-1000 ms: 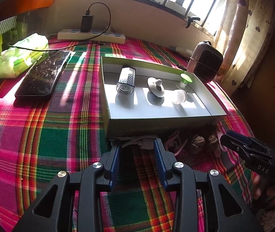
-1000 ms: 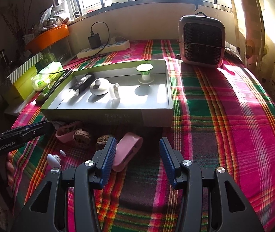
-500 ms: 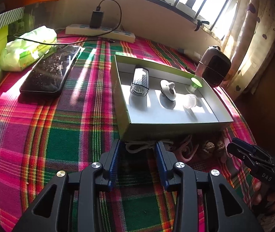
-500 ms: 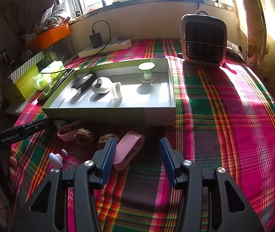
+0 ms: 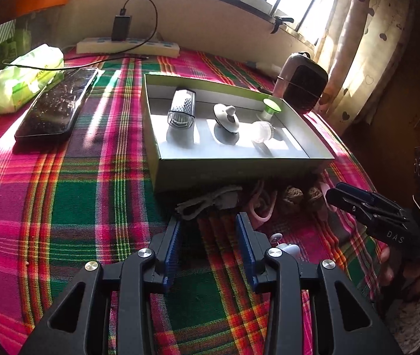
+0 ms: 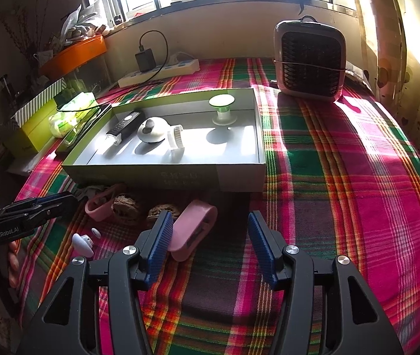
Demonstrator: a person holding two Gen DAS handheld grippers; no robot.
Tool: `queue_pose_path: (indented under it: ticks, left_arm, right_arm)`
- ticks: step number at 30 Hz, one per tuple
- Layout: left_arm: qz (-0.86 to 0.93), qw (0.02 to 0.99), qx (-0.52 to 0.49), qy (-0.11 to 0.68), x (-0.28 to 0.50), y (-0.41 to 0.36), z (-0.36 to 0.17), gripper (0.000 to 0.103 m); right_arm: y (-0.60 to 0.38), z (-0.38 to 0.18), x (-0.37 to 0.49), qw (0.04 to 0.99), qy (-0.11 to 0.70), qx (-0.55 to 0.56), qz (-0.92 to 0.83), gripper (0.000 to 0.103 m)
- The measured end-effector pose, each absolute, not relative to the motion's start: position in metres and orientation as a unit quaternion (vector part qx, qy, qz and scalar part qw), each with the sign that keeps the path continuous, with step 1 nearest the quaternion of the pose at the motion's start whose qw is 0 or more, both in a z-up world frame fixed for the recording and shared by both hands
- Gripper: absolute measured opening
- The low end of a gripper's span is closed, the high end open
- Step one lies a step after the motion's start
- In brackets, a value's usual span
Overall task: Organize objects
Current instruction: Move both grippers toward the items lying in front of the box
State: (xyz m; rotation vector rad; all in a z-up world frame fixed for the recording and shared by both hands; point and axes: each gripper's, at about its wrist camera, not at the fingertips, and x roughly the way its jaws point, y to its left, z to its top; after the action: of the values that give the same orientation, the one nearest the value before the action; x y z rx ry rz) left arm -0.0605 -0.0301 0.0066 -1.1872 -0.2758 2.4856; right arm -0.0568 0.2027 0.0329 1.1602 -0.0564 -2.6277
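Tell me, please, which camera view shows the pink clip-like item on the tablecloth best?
The right wrist view: the pink clip lies whole and close, just beside that gripper's inner finger. In the left wrist view, only a pale edge shows past the walnuts, behind the right gripper.

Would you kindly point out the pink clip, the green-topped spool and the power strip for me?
pink clip (image 6: 193, 227), right wrist view, on its flat upper face.
green-topped spool (image 6: 221, 100), right wrist view, on its green top.
power strip (image 5: 127, 48), left wrist view, on its long white body.
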Motion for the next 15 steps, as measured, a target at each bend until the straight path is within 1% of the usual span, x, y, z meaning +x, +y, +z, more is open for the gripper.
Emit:
queue_pose_path:
  ticks: [5, 13, 15]
  left_arm:
    - [0.884, 0.198, -0.419, -0.067, -0.052, -0.021, 0.008, 0.034]
    - [0.901, 0.173, -0.396, -0.041, -0.066, -0.025, 0.018, 0.034]
    - [0.905, 0.189, -0.38, -0.023, -0.066, -0.022, 0.022, 0.034]
  right_arm:
    - [0.203, 0.033, -0.057, 0.133, -0.019, 0.4, -0.907, 0.054]
    - [0.203, 0.033, -0.057, 0.132, -0.021, 0.399, -0.907, 0.054]
    - [0.203, 0.033, -0.057, 0.133, -0.021, 0.4, -0.907, 0.054]
